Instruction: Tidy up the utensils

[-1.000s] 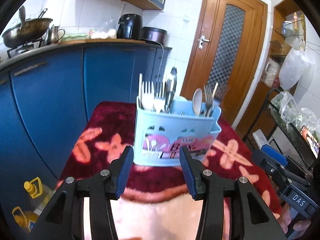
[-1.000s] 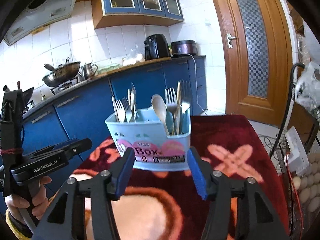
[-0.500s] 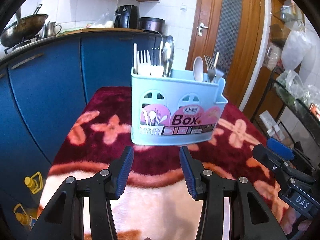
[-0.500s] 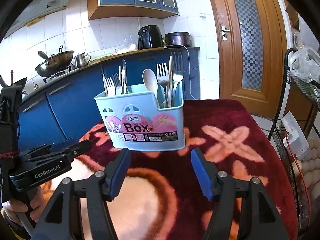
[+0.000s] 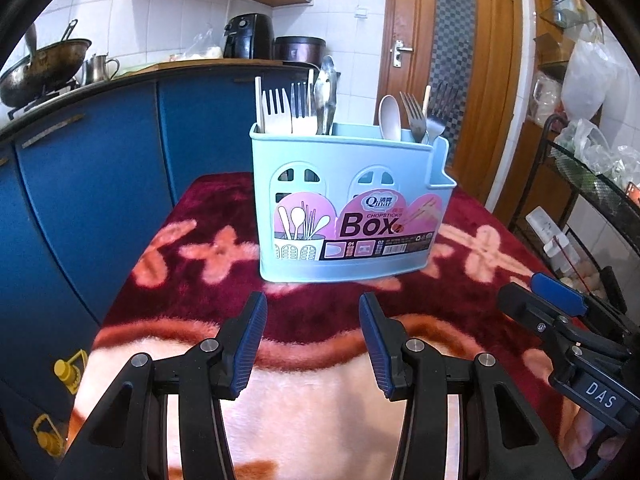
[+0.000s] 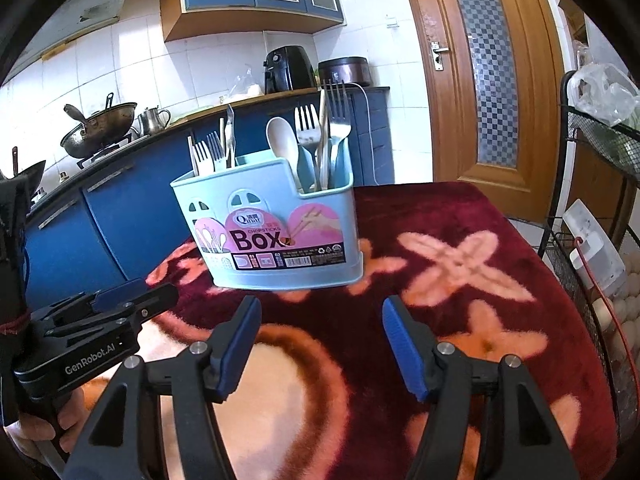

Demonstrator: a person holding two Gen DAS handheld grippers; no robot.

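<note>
Light-blue plastic utensil box (image 5: 344, 208) with a pink "Box" label stands upright on a dark-red plush cloth with pink flower pattern (image 5: 200, 272), straight ahead of both pairs of jaws and clear of them, no contact. Left gripper (image 5: 312, 340), black with blue ribbed pads, jaws roughly half open, nothing between them, only cloth below; box base sits just beyond the fingertips, centred on the gap. Right gripper (image 6: 320, 344), same build, jaws have just been opening and now stand wider than the left's, empty too; box lies ahead and slightly left of its gap. Box's left compartment holds a white plastic fork (image 5: 276, 110), a metal fork and a metal spoon-like piece, plus a pale stick at the far left. Right, lower compartment holds a cream plastic spoon (image 5: 390, 116), two metal forks (image 5: 414, 118) and a wooden chopstick, all handles down, heads up. Middle section's contents can't be made out. From the left wrist view the right gripper shows low right of the jaws; from the right wrist view the left gripper shows low left, a hand (image 6: 28, 436) wrapped on its handle. Blue kitchen cabinets (image 5: 100, 184) behind left of the box, wooden door (image 5: 452, 60) behind right.
</note>
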